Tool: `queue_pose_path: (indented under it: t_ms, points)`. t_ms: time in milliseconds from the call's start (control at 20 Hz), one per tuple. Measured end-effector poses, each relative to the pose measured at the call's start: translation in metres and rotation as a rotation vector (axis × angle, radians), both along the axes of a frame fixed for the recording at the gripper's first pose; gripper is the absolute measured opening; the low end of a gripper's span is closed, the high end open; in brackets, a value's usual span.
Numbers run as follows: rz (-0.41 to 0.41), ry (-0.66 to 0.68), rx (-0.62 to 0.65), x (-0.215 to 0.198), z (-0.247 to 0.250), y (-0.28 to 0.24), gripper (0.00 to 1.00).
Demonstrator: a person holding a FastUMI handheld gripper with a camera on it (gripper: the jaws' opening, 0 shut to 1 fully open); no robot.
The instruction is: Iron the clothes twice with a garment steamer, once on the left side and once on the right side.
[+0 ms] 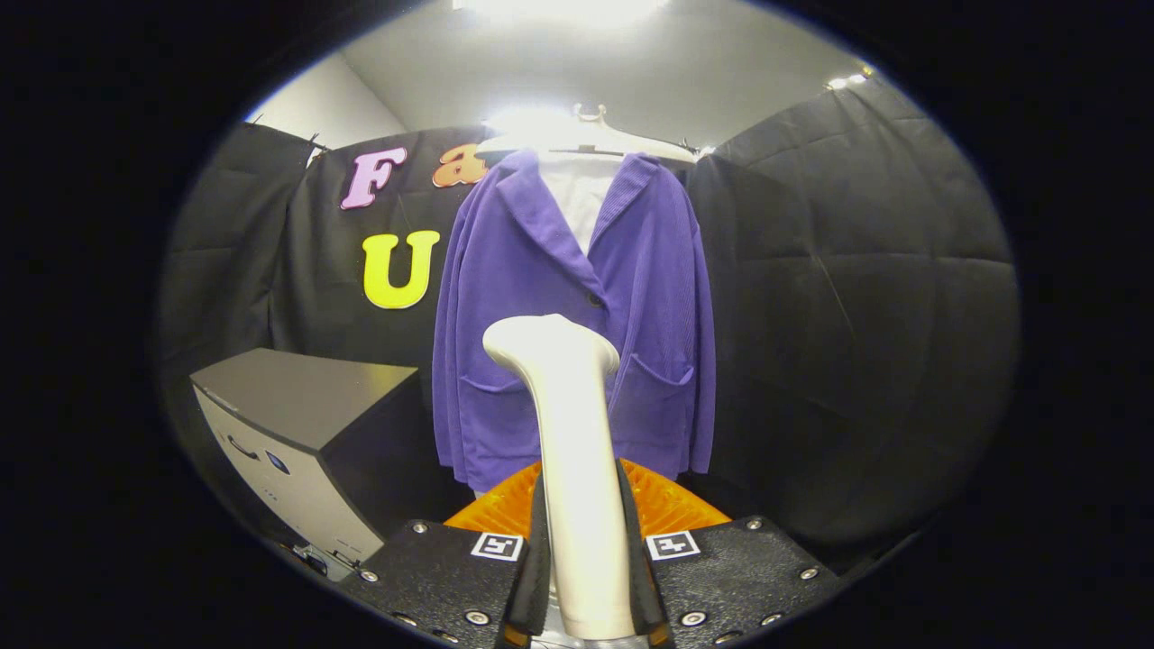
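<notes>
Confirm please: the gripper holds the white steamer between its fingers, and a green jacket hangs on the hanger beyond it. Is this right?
Not quite: the jacket is purple, not green, as the gripper view shows. The rest holds: the gripper is shut on the white steamer, and the jacket hangs on the hanger beyond it.

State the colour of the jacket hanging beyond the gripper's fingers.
Purple jacket, clearest in the gripper view; the gripper grips the steamer.

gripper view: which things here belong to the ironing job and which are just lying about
Job:
- garment steamer, clamped between the fingers of the gripper, head up
- purple jacket on a hanger, beyond the steamer

Lying about:
- grey box, beside the jacket
- white garment under the jacket
</notes>
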State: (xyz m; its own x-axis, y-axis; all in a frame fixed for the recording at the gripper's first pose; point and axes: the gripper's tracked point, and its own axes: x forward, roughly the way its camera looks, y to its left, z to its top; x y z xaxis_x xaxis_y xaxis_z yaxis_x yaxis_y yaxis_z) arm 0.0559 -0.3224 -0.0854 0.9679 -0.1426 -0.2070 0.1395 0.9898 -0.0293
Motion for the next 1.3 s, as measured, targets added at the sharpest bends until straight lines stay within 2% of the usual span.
queue_pose_path:
  t_ms: [400, 750, 1050, 1300]
  points:
    - [-0.045, -0.148, 0.007, 0.032, 0.073, -0.036, 0.35]
    - [-0.102, -0.233, -0.009, 0.081, 0.116, -0.073, 0.35]
    - [-0.116, -0.234, -0.051, 0.135, 0.122, -0.086, 0.35]
    - [-0.15, -0.202, -0.063, 0.154, 0.101, -0.105, 0.35]
